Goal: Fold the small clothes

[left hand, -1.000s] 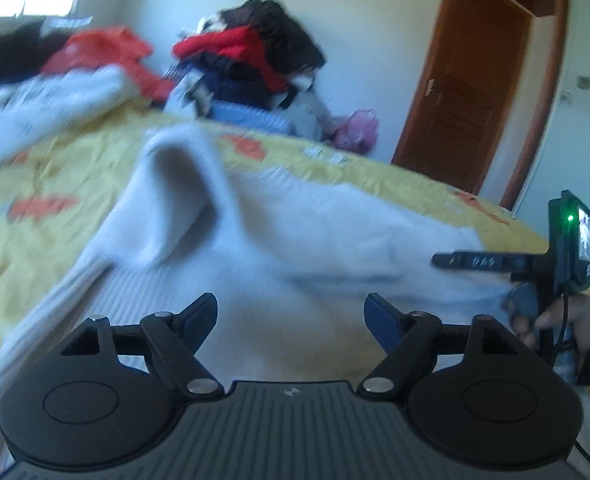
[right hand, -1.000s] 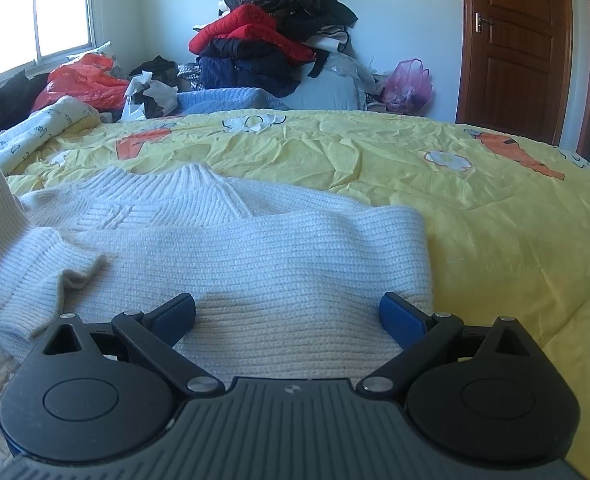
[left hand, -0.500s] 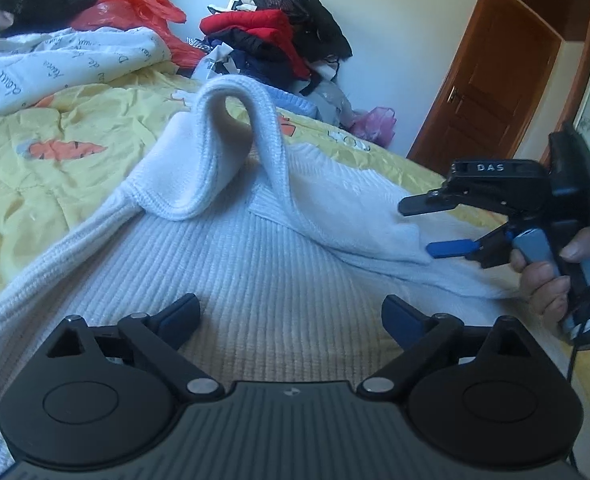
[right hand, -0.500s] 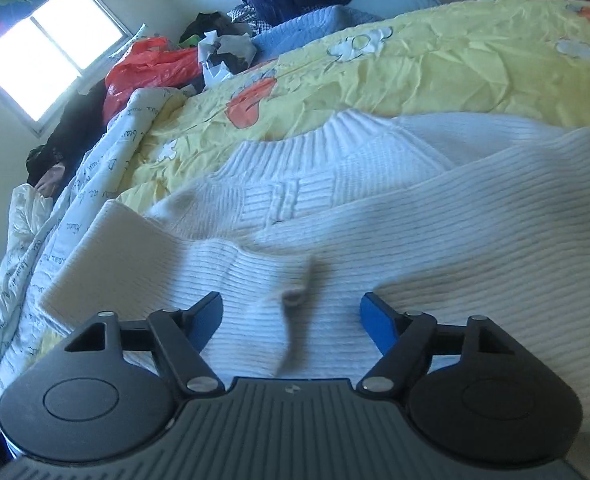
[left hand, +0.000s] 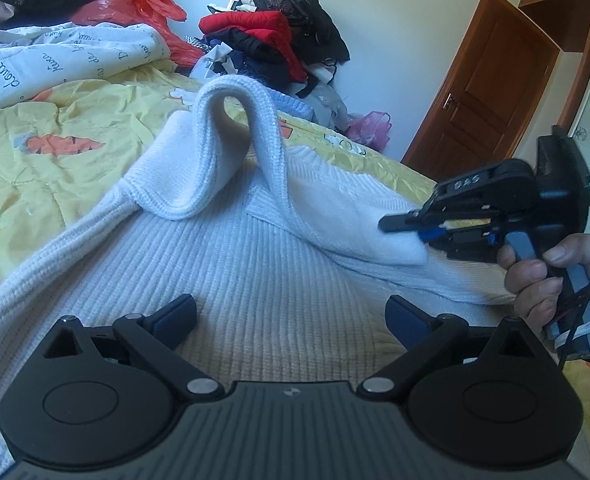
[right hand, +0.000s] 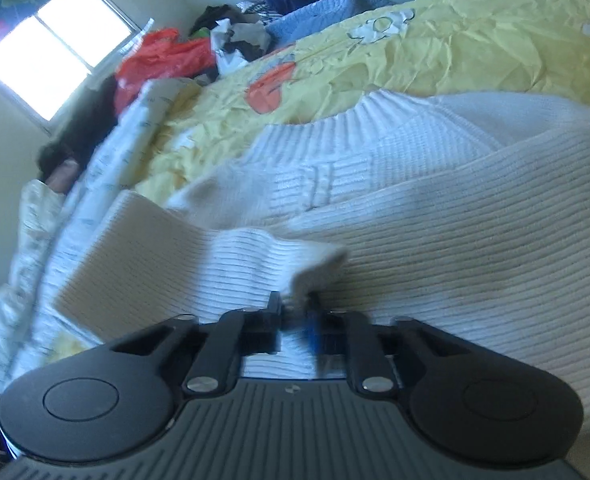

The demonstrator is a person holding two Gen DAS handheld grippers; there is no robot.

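Observation:
A white ribbed knit sweater (left hand: pixel 263 264) lies spread on the yellow bed. One sleeve (left hand: pixel 231 120) arches up in a loop and its cuff (left hand: pixel 391 240) runs to the right. My right gripper (left hand: pixel 405 229) is shut on that cuff, seen from the side in the left wrist view. In the right wrist view the right gripper (right hand: pixel 295 312) pinches the cuff (right hand: pixel 315 264) over the sweater body (right hand: pixel 475 232). My left gripper (left hand: pixel 291 312) is open and empty, low over the sweater body.
The yellow carrot-print bedspread (left hand: pixel 55 136) surrounds the sweater. A white printed quilt (left hand: pixel 55 60) lies far left. A heap of red and dark clothes (left hand: pixel 279 40) sits at the back by the wall. A brown door (left hand: pixel 487 100) stands at the right.
My right gripper has closed on the sleeve cuff; it was open half a second ago. My left gripper has stayed open over the sweater body, with the sleeve loop standing taller ahead.

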